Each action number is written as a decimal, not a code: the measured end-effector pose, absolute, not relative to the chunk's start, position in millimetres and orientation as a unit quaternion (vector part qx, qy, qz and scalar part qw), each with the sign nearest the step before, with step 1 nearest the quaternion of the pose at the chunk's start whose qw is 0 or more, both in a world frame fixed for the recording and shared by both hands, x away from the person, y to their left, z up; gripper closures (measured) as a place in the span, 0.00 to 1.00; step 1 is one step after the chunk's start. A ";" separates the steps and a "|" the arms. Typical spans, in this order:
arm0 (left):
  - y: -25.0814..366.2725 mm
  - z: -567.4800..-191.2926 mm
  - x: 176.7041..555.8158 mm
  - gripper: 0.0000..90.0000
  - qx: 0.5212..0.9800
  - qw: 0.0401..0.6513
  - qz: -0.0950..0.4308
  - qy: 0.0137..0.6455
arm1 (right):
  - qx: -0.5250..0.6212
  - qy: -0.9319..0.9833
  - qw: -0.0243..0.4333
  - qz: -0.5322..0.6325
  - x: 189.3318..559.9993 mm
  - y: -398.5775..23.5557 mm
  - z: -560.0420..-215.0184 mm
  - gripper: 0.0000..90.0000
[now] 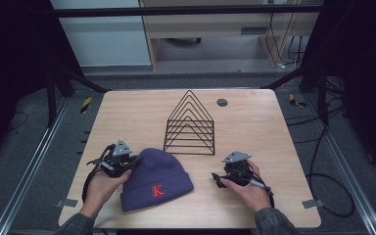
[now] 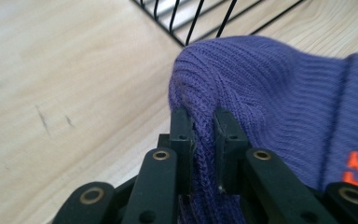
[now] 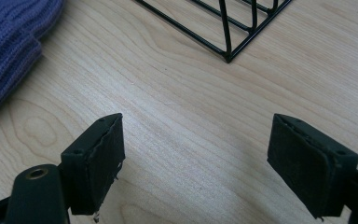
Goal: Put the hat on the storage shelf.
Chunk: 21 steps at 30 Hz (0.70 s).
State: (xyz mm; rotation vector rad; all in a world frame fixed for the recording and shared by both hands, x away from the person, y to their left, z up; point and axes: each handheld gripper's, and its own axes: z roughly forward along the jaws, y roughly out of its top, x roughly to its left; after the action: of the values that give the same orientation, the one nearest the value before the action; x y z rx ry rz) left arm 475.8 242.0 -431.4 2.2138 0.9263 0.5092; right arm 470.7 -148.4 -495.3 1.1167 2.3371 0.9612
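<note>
A purple knit beanie (image 1: 156,178) with an orange K on its cuff lies on the wooden table (image 1: 254,122) near the front. My left gripper (image 1: 127,165) sits at the beanie's left edge, shut on a fold of its knit (image 2: 203,140); the fabric bunches up between the two black jaws. My right gripper (image 1: 220,178) rests low over bare wood to the right of the beanie, open wide with nothing between its pads (image 3: 105,163). In the right gripper view the beanie (image 3: 9,42) lies at the far left.
A black wire rack (image 1: 191,125) of triangular dividers stands at the table's middle, just behind the beanie and both grippers. Its base corner (image 3: 227,58) lies ahead of my right gripper. A small dark disc (image 1: 222,102) sits near the far edge.
</note>
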 end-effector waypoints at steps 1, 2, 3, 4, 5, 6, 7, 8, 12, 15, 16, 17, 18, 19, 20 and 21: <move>242.0 -431.4 475.8 0.88 0.849 0.337 0.195 0.355 | 0.397 0.831 0.189 0.341 470.8 -148.4 -495.2 0.21; 241.7 -426.7 472.3 0.88 0.849 0.342 0.202 0.348 | 0.397 0.831 0.189 0.341 470.8 -148.4 -495.2 0.21; 241.5 -423.0 469.7 0.88 0.849 0.345 0.206 0.342 | 0.396 0.831 0.189 0.342 470.8 -148.3 -495.0 0.21; 241.0 -416.5 465.4 0.88 0.850 0.349 0.214 0.331 | 0.395 0.831 0.188 0.344 470.7 -148.2 -494.6 0.20; 240.6 -412.8 463.4 0.88 0.850 0.352 0.218 0.326 | 0.395 0.831 0.188 0.344 470.5 -148.3 -494.5 0.20; 239.8 -409.1 461.5 0.88 0.850 0.356 0.220 0.321 | 0.395 0.831 0.188 0.344 470.2 -148.3 -494.1 0.20; 239.2 -405.0 459.9 0.88 0.851 0.357 0.223 0.314 | 0.394 0.830 0.188 0.346 470.3 -148.5 -493.8 0.20; 237.7 -400.8 458.1 0.88 0.851 0.360 0.227 0.307 | 0.394 0.829 0.186 0.350 470.3 -148.7 -493.1 0.19; 231.9 -384.2 453.5 0.88 0.854 0.362 0.240 0.287 | 0.393 0.825 0.183 0.363 469.0 -148.9 -489.5 0.18; 227.7 -373.6 452.0 0.88 0.856 0.361 0.247 0.276 | 0.390 0.824 0.189 0.367 468.1 -148.4 -486.7 0.18; 226.6 -369.8 452.5 0.88 0.856 0.362 0.249 0.273 | 0.390 0.822 0.190 0.369 467.7 -147.9 -485.5 0.18; 226.0 -366.7 453.3 0.88 0.857 0.360 0.251 0.270 | 0.391 0.821 0.189 0.371 467.1 -147.7 -484.1 0.18; 225.7 -364.3 453.9 0.88 0.857 0.360 0.252 0.269 | 0.388 0.821 0.192 0.373 467.1 -147.5 -483.2 0.18; 225.5 -360.0 454.8 0.88 0.858 0.359 0.254 0.266 | 0.388 0.821 0.191 0.373 466.8 -147.0 -482.4 0.18; 225.7 -356.2 455.2 0.88 0.859 0.358 0.255 0.264 | 0.384 0.822 0.194 0.373 466.6 -146.2 -481.1 0.18; 225.9 -353.1 455.3 0.89 0.858 0.358 0.257 0.262 | 0.382 0.822 0.195 0.374 466.4 -145.7 -479.7 0.18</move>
State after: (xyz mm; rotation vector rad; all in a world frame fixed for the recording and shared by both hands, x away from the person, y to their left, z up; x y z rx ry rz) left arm 455.3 225.9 -353.1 2.2152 0.6758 0.6641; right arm 466.4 -145.7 -479.7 1.0718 2.3041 1.0470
